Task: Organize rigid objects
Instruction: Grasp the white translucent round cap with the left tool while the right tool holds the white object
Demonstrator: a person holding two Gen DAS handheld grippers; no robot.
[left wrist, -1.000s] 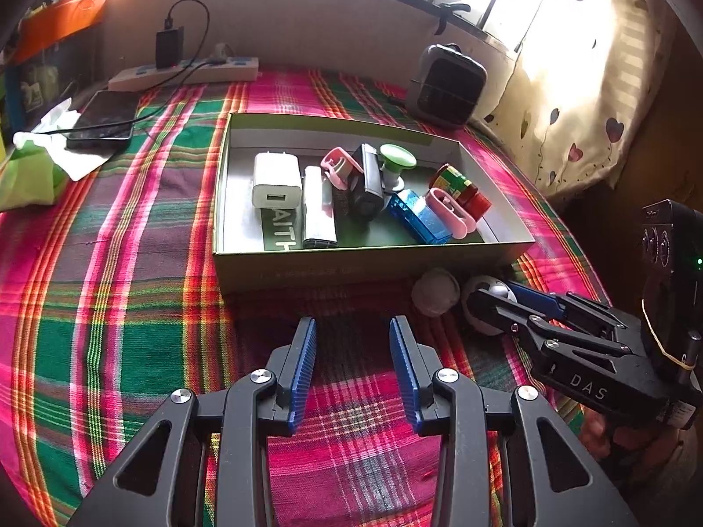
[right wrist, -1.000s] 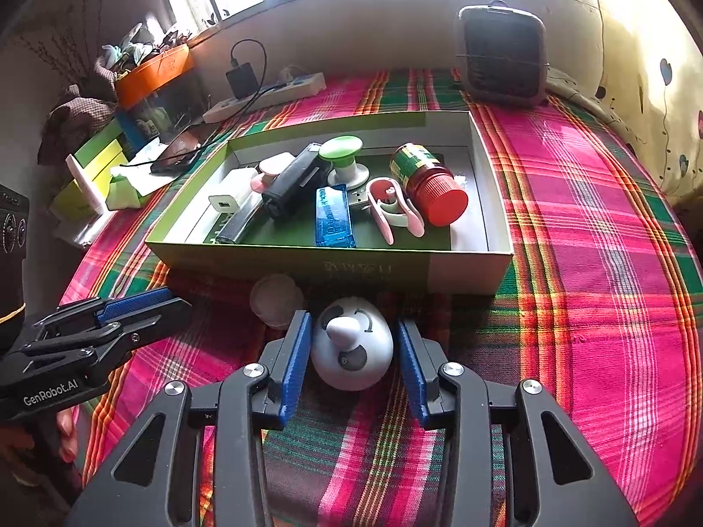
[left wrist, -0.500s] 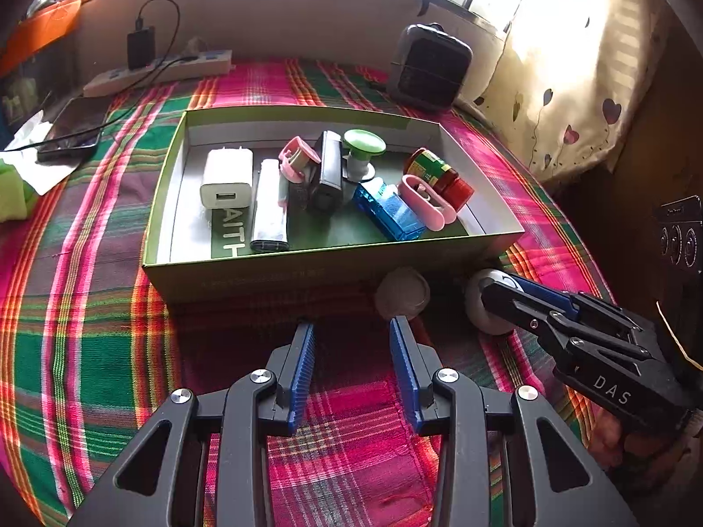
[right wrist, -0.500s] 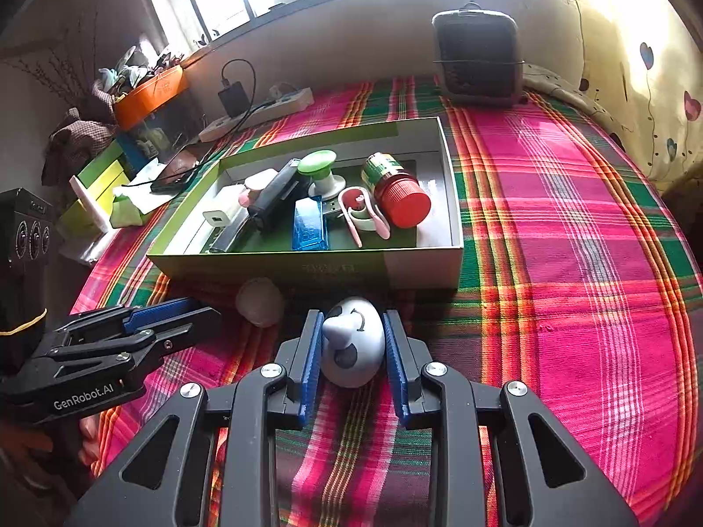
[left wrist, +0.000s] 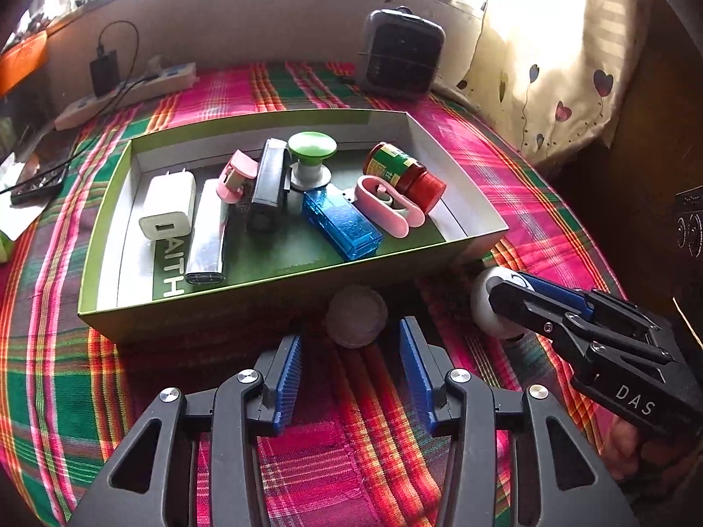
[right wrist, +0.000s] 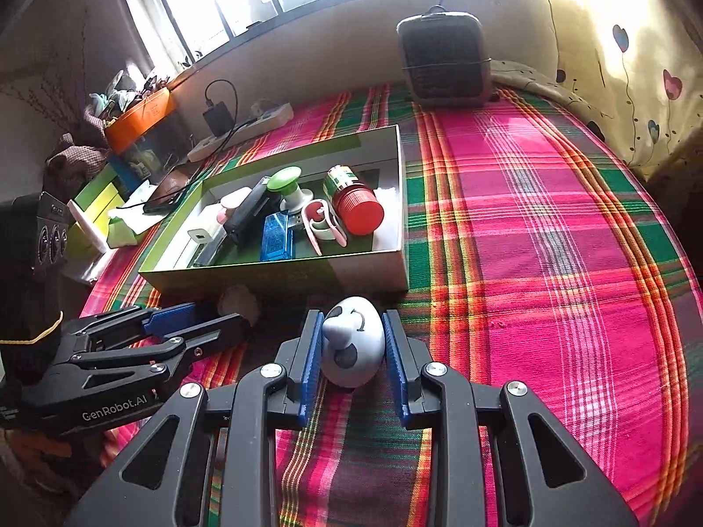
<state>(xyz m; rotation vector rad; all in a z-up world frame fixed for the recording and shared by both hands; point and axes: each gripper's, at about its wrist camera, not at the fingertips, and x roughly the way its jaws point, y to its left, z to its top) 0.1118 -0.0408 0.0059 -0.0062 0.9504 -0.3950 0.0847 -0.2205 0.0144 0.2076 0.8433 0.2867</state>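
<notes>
Rigid objects: we are counting most already lying in the green box [left wrist: 110,219].
Right gripper [right wrist: 351,349]: we are clamping the white egg-shaped toy [right wrist: 353,342] just outside the box's near wall.
Left gripper [left wrist: 349,371]: we are holding it parted, empty, before the round grey lid [left wrist: 356,316].
Remaining: we are judging two pieces left to box.

A plaid-covered table [right wrist: 549,228] carries an open green box [left wrist: 272,307] near its middle, a round pale lid [left wrist: 356,316] and a white egg-shaped toy [right wrist: 351,347] just before the box, and a small heater [right wrist: 443,61] and power strip [right wrist: 246,127] along the far edge
</notes>
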